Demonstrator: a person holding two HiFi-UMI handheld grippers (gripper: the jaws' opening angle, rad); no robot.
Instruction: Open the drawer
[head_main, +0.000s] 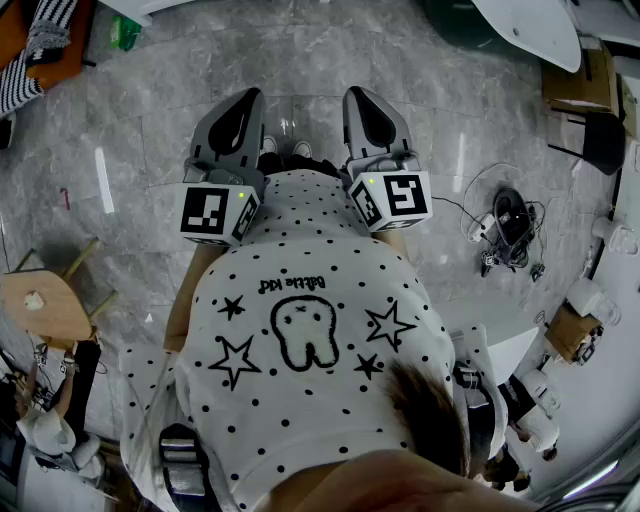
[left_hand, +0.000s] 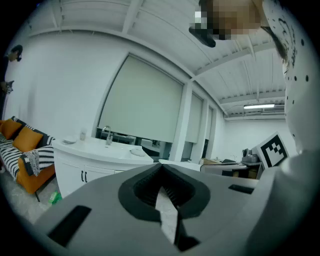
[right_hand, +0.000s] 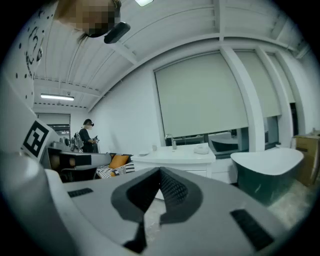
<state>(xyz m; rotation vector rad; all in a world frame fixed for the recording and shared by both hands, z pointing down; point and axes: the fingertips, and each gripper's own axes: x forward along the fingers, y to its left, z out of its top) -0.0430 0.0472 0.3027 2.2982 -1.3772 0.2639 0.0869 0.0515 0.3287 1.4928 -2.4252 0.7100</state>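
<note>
White vanity worktop (left_hand: 100, 149) with tap (left_hand: 106, 134) below drawn roller blinds (left_hand: 145, 100); orange sofa (left_hand: 37, 179) with striped cushions at left. Dark green bathtub (right_hand: 260, 182) near the vanity. Grey marble floor (head_main: 300, 60), wooden stool (head_main: 45, 305), tangled cables (head_main: 510, 235); background person (right_hand: 89, 136).

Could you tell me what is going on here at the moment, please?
A person in a dotted shirt stands on a marble floor, holding the left gripper and the right gripper out in front, side by side. Both have their jaws together with nothing between them. A white vanity cabinet with a sink stands ahead, apart from both grippers, so no drawer has been touched yet.
</note>
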